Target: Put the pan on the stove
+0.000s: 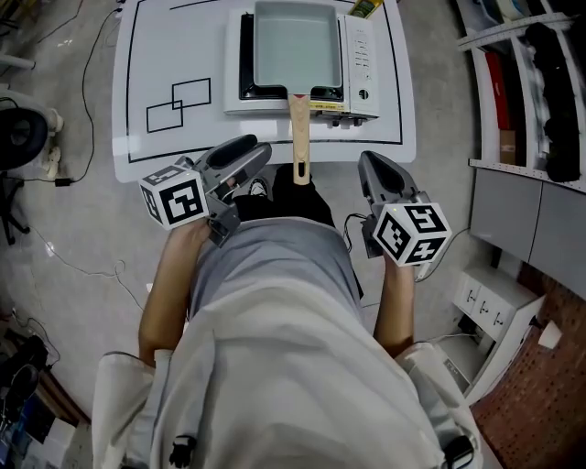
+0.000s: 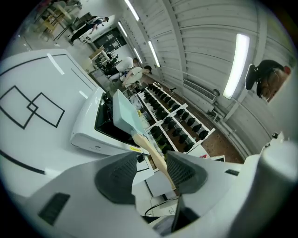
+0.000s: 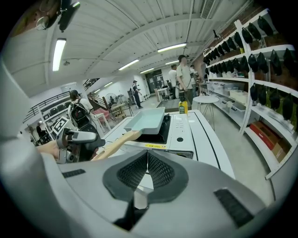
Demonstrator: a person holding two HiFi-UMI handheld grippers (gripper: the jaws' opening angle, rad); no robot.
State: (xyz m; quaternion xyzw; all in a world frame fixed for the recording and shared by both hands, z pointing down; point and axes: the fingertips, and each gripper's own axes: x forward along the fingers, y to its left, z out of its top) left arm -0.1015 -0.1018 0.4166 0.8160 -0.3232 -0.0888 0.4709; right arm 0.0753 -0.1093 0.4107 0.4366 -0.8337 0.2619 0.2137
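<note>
A pale blue rectangular pan (image 1: 295,46) sits on the white tabletop stove (image 1: 362,55), its wooden handle (image 1: 299,137) sticking out over the table's near edge toward me. My left gripper (image 1: 256,154) hovers just left of the handle's end, jaws open; in the left gripper view the handle (image 2: 156,155) shows beyond the gap, close to the right pad, with no pad pressing on it. My right gripper (image 1: 371,165) hangs right of the handle, apart from it. Its pads (image 3: 160,169) meet with nothing between them. The pan (image 3: 146,118) and the left gripper (image 3: 77,139) show in the right gripper view.
The stove stands on a white table (image 1: 174,101) marked with black rectangles. A yellow bottle (image 1: 364,7) stands behind the stove. Shelving (image 1: 531,82) lines the right side. A fan (image 1: 23,137) and cables lie on the floor at left. People stand in the background.
</note>
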